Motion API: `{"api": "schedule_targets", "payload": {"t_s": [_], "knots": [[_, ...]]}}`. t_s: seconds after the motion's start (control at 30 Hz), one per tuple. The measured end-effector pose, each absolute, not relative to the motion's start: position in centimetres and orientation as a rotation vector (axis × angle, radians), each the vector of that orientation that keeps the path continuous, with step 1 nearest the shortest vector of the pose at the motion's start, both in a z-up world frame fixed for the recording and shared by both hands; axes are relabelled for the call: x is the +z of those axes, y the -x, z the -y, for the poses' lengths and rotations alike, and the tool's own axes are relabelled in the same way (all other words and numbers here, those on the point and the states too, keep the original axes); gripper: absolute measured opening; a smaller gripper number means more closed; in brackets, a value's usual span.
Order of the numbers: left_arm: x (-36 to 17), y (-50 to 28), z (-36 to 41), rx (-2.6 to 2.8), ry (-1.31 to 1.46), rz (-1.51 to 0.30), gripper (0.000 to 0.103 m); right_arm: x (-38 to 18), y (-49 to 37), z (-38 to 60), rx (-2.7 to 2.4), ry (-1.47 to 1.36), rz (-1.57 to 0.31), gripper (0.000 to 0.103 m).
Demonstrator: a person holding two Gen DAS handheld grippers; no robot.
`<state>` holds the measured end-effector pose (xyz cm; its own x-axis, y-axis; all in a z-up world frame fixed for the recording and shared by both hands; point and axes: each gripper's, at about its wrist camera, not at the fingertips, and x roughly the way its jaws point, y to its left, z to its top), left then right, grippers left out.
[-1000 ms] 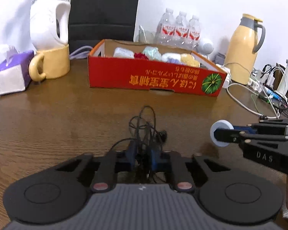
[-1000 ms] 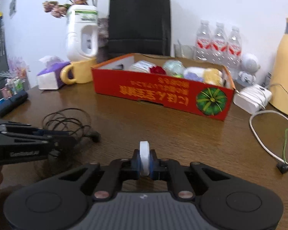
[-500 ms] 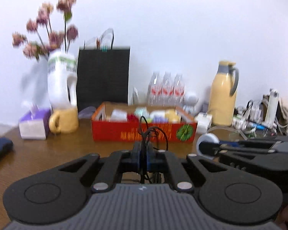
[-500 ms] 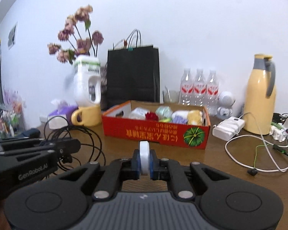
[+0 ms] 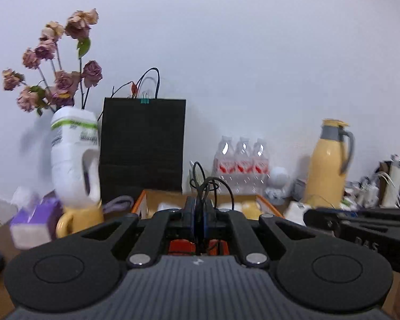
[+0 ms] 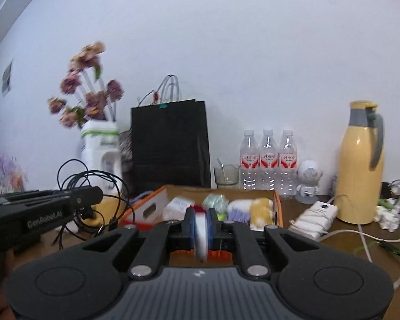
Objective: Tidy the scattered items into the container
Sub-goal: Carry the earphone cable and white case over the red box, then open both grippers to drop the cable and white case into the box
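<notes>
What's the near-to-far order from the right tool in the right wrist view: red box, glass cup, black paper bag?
1. red box, straight ahead on the table, just beyond the right tool.
2. glass cup, behind the box's far edge, slightly right of centre.
3. black paper bag, back by the wall, left of centre.
Cup and bag are close in depth.

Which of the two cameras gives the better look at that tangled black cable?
The right wrist view: there the black cable hangs in open loops from the left tongs, seen from the side. The left wrist view shows only a few loops of it poking up above those tongs; the rest is hidden.
</notes>
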<state>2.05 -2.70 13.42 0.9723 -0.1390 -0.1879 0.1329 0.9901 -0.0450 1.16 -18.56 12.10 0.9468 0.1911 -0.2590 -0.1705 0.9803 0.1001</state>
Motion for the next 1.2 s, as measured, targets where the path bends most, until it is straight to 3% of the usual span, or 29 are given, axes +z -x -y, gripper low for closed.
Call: {"api": "schedule_targets", "payload": {"t_s": [0.23,0.47,0.77,1.2], "knots": [[18.7,-13.0,1.6,-0.2,0.102,-0.301,0.007,16.1,-11.4,21.3,0.178,-0.121,-0.324,0.008],[20.4,-20.7,2.1,-0.228,0.09,-0.418,0.007,17.2,-19.4,22.9,0.193,-0.092,-0.456,0.008],[14.1,-26.5,2.5,-0.216,0.011,-0.673,0.007,11.7,-26.5,23.3,0.257,-0.152,-0.775,0.009],[6.0,-31.4,1.1,-0.177,-0.079,-0.988,0.009,5.1,-32.0,24.0,0.24,-0.231,-1.068,0.009]]}}
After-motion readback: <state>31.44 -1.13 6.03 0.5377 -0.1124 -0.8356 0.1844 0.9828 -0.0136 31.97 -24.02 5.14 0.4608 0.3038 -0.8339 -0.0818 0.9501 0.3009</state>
